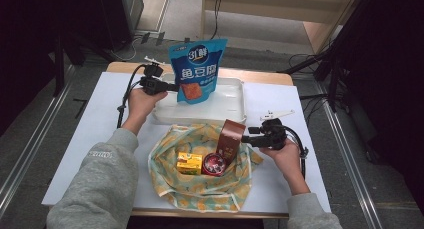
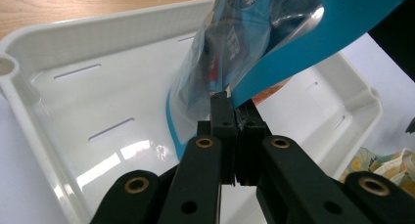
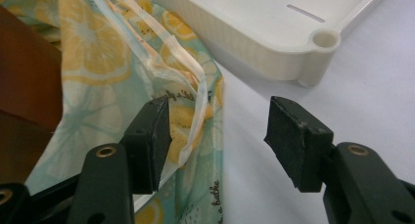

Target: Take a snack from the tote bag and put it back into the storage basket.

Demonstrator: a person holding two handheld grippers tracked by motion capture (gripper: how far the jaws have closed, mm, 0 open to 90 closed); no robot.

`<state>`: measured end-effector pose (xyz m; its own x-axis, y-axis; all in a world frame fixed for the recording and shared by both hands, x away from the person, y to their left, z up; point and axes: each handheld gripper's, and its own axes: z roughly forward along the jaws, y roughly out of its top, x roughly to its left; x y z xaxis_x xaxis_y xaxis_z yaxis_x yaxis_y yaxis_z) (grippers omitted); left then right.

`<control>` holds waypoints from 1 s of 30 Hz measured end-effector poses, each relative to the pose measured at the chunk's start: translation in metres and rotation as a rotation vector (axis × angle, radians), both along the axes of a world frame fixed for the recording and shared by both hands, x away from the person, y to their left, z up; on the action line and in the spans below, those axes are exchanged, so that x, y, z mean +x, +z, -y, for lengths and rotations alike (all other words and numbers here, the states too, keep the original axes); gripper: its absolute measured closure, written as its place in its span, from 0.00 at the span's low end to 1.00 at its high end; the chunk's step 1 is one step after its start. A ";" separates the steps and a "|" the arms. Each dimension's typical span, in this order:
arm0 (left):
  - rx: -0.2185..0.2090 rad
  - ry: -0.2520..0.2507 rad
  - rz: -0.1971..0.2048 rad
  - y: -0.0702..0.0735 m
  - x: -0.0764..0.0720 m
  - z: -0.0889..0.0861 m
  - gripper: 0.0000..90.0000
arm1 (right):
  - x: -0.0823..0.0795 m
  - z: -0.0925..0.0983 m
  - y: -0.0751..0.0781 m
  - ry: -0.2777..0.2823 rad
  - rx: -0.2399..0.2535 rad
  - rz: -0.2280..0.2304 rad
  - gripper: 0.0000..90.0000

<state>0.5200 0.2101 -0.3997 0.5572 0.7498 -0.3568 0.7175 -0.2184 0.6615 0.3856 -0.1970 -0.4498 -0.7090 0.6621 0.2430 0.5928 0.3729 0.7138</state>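
Left gripper (image 1: 167,85) clamped on lower edge of blue snack pouch (image 1: 198,69), held upright over white tray (image 1: 235,111). Right gripper (image 3: 218,136) jaws apart, nothing between, just in front of tray beside lemon-print bag (image 1: 200,189). Best to lower pouch flat into tray middle, clear of rim, before easing grip.

Blue snack pouch (image 1: 196,69) upright over white tray (image 1: 235,109)

A: What did the person wear?
B: Grey sweatshirt sleeves (image 1: 102,176), ribbed at the cuffs.
A: And the tools?
B: Each gripper (left gripper (image 1: 170,86), right gripper (image 1: 246,137)) was black, with brass-coloured pivot screws and a trailing black cable (image 1: 126,96).
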 end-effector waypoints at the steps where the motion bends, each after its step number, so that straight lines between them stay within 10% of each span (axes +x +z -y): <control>1: 0.001 0.001 0.002 0.000 0.001 0.000 1.00 | 0.000 0.000 0.000 0.003 0.001 0.002 0.48; 30: 0.021 -0.009 -0.025 0.006 0.005 -0.005 0.79 | -0.013 0.010 0.001 -0.028 0.011 0.009 0.48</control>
<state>0.5252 0.2151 -0.3941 0.5554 0.7521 -0.3549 0.7315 -0.2387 0.6387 0.3725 -0.2071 -0.4484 -0.6921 0.6793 0.2439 0.5966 0.3483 0.7230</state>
